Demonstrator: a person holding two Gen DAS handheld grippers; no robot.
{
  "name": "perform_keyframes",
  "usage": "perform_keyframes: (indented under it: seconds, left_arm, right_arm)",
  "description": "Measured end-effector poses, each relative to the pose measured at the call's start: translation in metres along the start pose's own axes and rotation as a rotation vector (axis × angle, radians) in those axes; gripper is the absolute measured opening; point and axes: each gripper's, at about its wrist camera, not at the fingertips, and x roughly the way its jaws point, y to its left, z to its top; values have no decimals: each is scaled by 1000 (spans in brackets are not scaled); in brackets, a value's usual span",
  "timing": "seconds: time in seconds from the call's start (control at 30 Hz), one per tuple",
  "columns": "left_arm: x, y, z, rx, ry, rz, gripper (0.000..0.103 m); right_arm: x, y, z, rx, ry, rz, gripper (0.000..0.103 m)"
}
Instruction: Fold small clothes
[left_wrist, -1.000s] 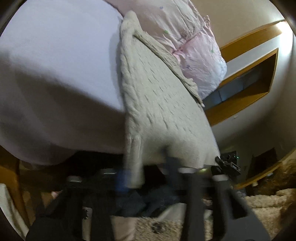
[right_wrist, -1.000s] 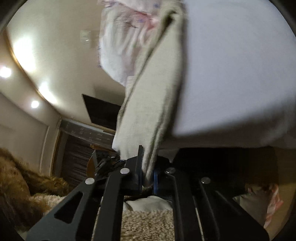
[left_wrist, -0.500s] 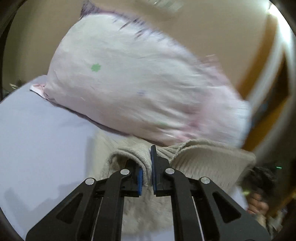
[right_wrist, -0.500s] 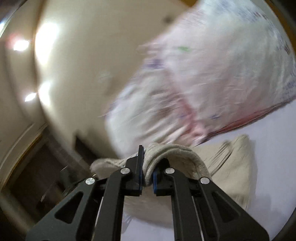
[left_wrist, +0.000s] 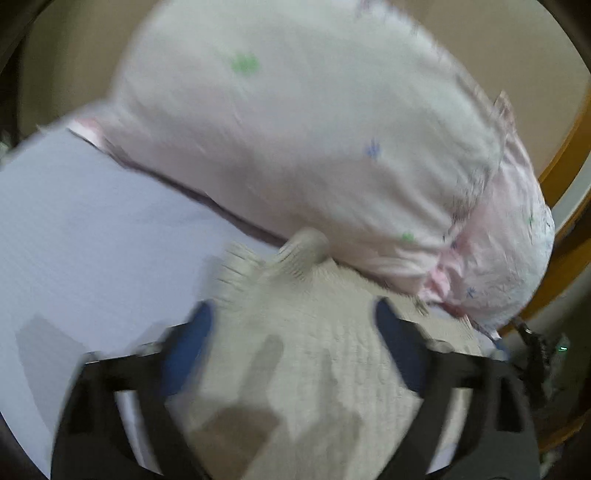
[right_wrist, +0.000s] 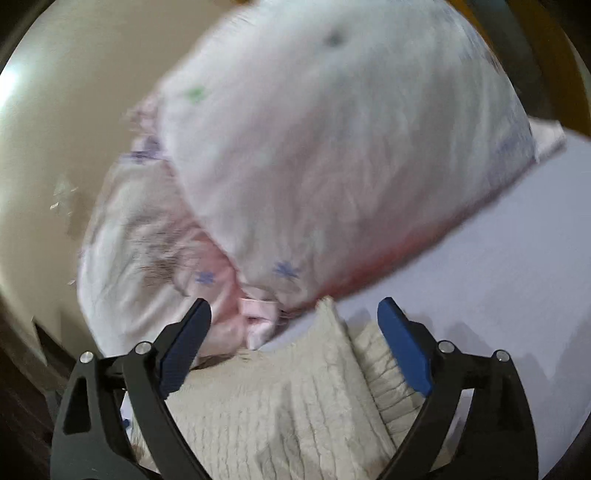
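A beige cable-knit garment (left_wrist: 314, 354) lies folded on the pale lilac bed sheet (left_wrist: 92, 240), its far edge against a pillow. It also shows in the right wrist view (right_wrist: 295, 398). My left gripper (left_wrist: 291, 343) is open, its blue-padded jaws spread wide just above the knit, holding nothing. My right gripper (right_wrist: 293, 343) is open too, jaws spread over the garment's far edge and its ribbed hem (right_wrist: 384, 365). Both views are motion-blurred.
A large pale pink pillow (left_wrist: 314, 147) with small flower prints lies right behind the garment, also in the right wrist view (right_wrist: 332, 166). A wooden bed frame or shelf edge (left_wrist: 565, 177) runs at the right. A beige wall (right_wrist: 55, 129) is beyond.
Both grippers carried the garment's edge up over the bed and forward toward the pillow, then opened and let it go. The knit now lies doubled on the sheet.
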Motion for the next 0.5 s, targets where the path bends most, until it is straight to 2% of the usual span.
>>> perform_keyframes:
  seconds: [0.03, 0.07, 0.2, 0.27, 0.37, 0.47, 0.5]
  left_arm:
    - [-3, 4, 0, 6, 3, 7, 94]
    - [-4, 11, -1, 7, 38, 14, 92]
    - [11, 37, -10, -44, 144, 26, 71]
    - [21, 44, -17, -75, 184, 11, 67]
    - [27, 42, -29, -76, 179, -16, 64]
    - [29, 33, -40, -83, 188, -57, 41]
    - [31, 31, -43, -96, 210, -71, 20]
  right_arm:
    - [-2, 1, 0, -18, -10, 3, 92]
    - [-2, -1, 0, -26, -6, 7, 92]
    - [6, -13, -2, 17, 54, 36, 92]
    - [14, -13, 0, 28, 67, 42, 92]
    - [2, -22, -3, 33, 70, 64, 92]
    - [1, -27, -1, 55, 86, 93, 92]
    - [1, -29, 0, 62, 92, 99, 92]
